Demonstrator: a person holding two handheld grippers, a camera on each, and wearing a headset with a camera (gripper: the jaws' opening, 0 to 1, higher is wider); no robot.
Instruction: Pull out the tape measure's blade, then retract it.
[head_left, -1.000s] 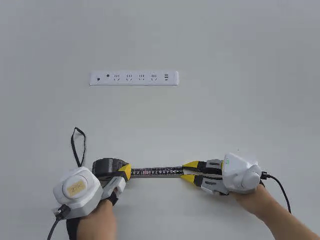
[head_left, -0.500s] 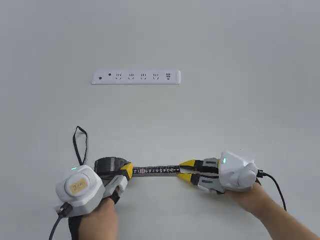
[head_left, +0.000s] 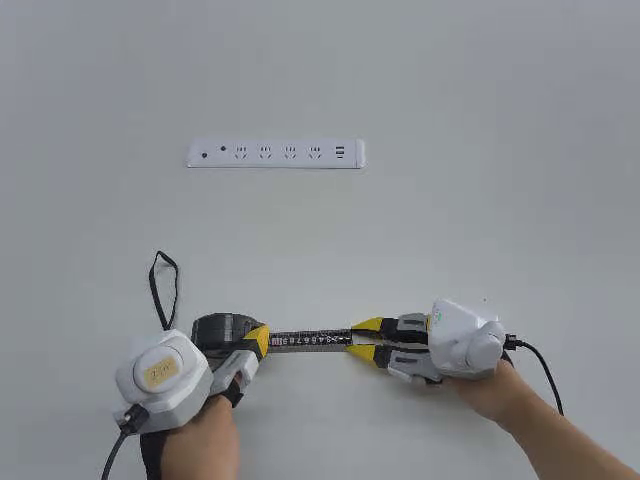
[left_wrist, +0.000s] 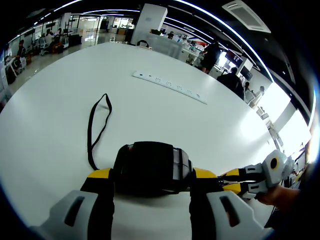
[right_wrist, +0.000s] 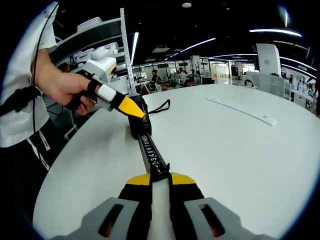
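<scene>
L tongs (left_wrist: 150, 176) squeeze the chunky black tape measure (left_wrist: 150, 161) & R tongs (right_wrist: 152, 178) pinch its thin flat blade (right_wrist: 149, 148), on a smooth white surface (head_left: 450, 230).

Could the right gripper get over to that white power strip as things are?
Probably not yet: the right gripper is shut on the blade, drawn out of the case the left gripper holds. The table between it and the power strip looks bare.

Reads 2 3 4 5 6 7 8 in pale digits along the dark blade (right_wrist: 151, 155) of the tape measure (right_wrist: 141, 129), right gripper view. Same scale in the head view, too small to make out. Faint, illegible marks on the yellowish sticker (head_left: 159, 372) atop the left gripper (head_left: 247, 355).
</scene>
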